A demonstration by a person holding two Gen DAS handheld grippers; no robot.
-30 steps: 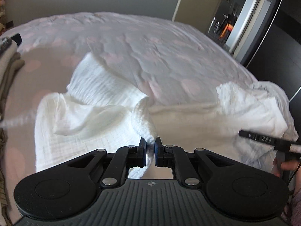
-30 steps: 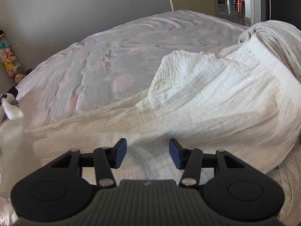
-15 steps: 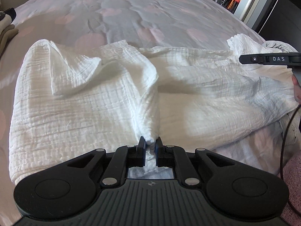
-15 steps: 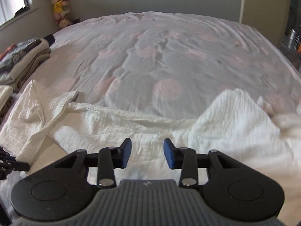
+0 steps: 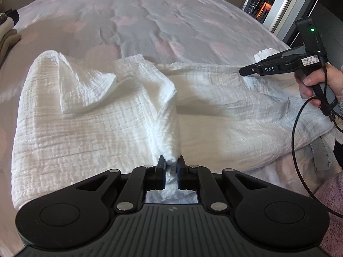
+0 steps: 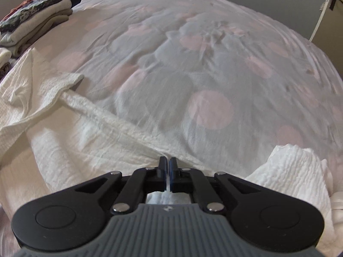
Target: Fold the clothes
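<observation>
A white crinkled garment (image 5: 103, 128) lies spread and rumpled on the bed. My left gripper (image 5: 171, 162) is shut on a bunched fold of it at the near edge. My right gripper (image 6: 167, 163) is shut on the garment's far edge (image 6: 96, 111); cloth shows between its fingers. In the left wrist view the right gripper (image 5: 248, 72) shows at the right, over the garment's far right part, held by a hand. A sleeve-like flap (image 5: 85, 90) lies folded over at the left.
The bed cover (image 6: 193, 53) is pale grey with pink dots. A stack of folded clothes (image 6: 32, 21) sits at the bed's far left. Another white cloth (image 6: 293, 167) bunches at the right. A doorway (image 5: 278, 6) lies beyond the bed.
My right gripper has closed on the garment's far edge; it was open before. My left gripper keeps its hold and has pulled the garment flatter on the bed.
</observation>
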